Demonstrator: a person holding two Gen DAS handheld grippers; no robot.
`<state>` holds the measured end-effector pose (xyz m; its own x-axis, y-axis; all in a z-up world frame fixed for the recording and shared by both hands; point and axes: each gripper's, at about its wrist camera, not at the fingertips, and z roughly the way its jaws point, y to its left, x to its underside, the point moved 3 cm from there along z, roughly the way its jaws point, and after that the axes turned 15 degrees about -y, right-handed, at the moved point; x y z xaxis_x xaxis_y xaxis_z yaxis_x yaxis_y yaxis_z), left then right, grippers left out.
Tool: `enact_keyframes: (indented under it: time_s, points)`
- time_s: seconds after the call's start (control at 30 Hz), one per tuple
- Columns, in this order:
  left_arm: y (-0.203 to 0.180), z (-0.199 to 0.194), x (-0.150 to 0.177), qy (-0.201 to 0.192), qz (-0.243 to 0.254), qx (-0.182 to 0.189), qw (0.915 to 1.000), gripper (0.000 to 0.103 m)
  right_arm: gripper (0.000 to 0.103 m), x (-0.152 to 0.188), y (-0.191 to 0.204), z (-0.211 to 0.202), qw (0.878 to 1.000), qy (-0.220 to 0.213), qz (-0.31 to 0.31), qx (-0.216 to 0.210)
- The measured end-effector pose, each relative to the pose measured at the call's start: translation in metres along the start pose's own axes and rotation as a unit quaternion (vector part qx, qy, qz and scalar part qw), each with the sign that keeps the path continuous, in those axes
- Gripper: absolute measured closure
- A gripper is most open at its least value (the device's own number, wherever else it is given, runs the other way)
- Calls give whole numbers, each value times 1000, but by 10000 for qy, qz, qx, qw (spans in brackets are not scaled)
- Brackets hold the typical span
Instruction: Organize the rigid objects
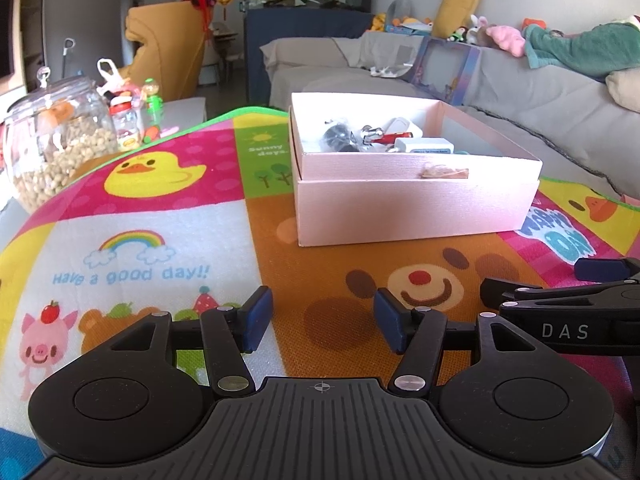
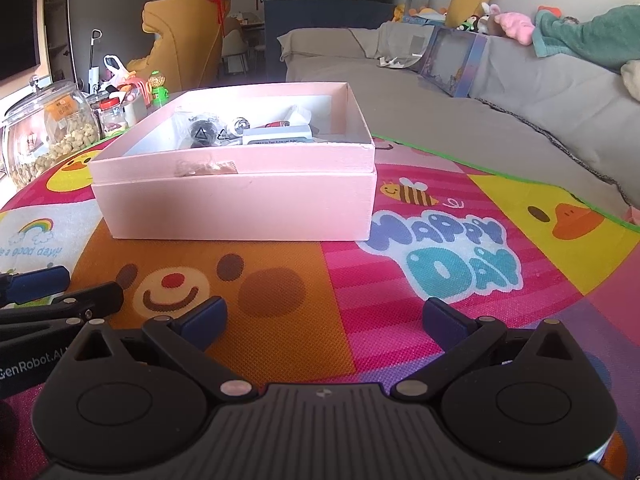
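An open pink box (image 1: 412, 208) (image 2: 240, 204) stands on the colourful cartoon mat (image 1: 160, 248) (image 2: 440, 300). Inside it lie several small objects: a white charger block (image 1: 424, 145) (image 2: 276, 135), a black item in a clear bag (image 1: 336, 136) (image 2: 202, 130), a red pen-like thing (image 1: 390, 138) and a shiny metal piece (image 2: 239, 125). My left gripper (image 1: 322, 320) is open and empty, low over the mat in front of the box. My right gripper (image 2: 324, 318) is open wide and empty, beside the left one, which shows at the left edge of the right wrist view (image 2: 60, 296).
A glass jar of nuts (image 1: 52, 144) (image 2: 48, 128) and small bottles (image 1: 128, 120) stand at the mat's far left. A grey sofa (image 1: 520, 92) (image 2: 520, 92) with toys and a picture box lies behind and to the right. A yellow armchair (image 1: 168, 48) is far back.
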<state>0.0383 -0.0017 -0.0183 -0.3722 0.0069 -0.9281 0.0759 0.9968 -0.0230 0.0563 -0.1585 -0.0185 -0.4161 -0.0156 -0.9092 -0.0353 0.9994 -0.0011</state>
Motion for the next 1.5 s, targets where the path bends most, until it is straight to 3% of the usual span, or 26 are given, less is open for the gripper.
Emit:
enact_keyframes:
  time_s: [1.5]
  points:
    - [3, 0, -1, -2, -40, 28, 10000, 41, 0, 0, 0, 0, 10000, -1, 6, -2]
